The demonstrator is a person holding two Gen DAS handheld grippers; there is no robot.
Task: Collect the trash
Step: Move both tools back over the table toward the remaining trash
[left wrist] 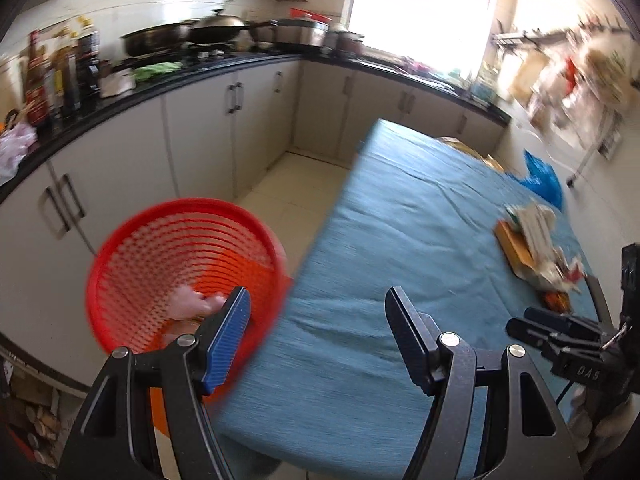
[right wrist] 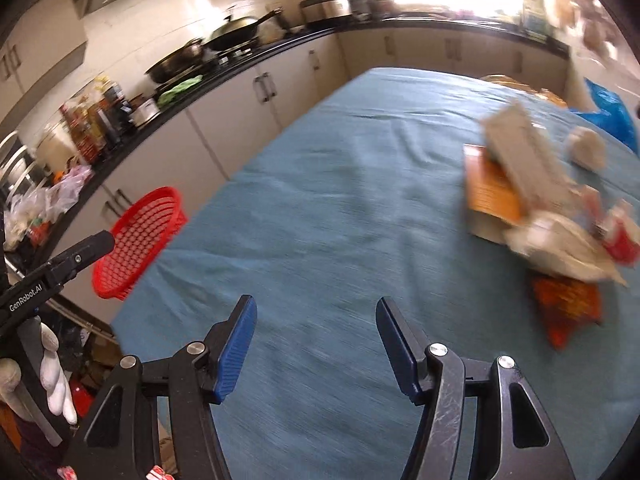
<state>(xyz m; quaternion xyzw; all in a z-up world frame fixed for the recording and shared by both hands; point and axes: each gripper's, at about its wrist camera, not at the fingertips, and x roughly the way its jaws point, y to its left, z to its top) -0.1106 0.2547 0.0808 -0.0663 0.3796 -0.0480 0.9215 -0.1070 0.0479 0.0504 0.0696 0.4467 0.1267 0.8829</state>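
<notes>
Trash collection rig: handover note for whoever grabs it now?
Left gripper: open, empty, between red basket and table.
Right gripper: open, empty, over the blue tablecloth.
Red basket: beside the table's left edge; something pale already lies inside, too blurred to name.
Trash pile: cartons and wrappers heaped on the table's right side, orange packet nearest.
Left: that whole pile still has to go into the basket.

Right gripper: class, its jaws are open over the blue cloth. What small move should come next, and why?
Probably move the right gripper toward the trash pile: its jaws are empty, the pile lies ahead to its right, and the red basket waits off the table's left edge.
</notes>
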